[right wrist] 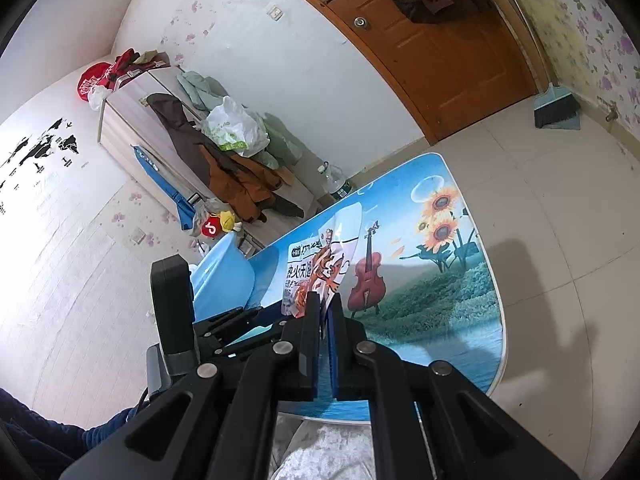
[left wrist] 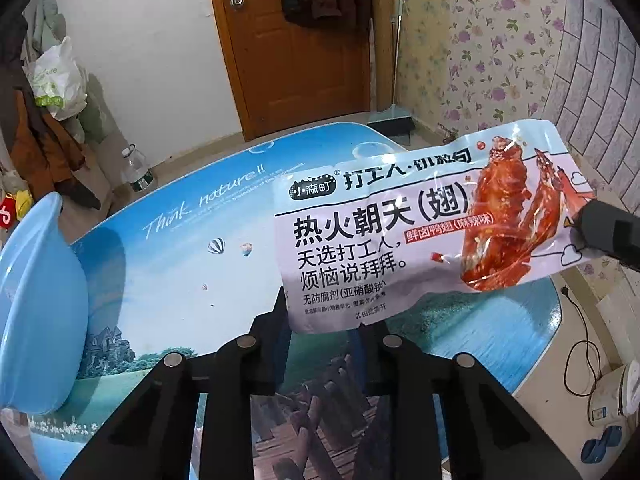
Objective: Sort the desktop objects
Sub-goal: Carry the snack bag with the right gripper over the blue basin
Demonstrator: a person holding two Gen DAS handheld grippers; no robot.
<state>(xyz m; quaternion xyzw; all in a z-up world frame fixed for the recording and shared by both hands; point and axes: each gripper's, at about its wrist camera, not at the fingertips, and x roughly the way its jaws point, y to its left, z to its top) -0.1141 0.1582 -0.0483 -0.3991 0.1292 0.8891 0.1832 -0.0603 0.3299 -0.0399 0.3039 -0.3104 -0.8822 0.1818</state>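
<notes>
The right hand-held gripper is clenched on one end of a duck-wing snack packet, holding it in the air above the table, whose top carries a printed sky-and-lake scene. In the left wrist view the packet hangs in front of the left hand-held gripper, whose jaws stand spread wide apart with the packet's near edge between and above them, not touching either finger as far as can be seen. A light blue plastic basin sits at the table's left edge.
</notes>
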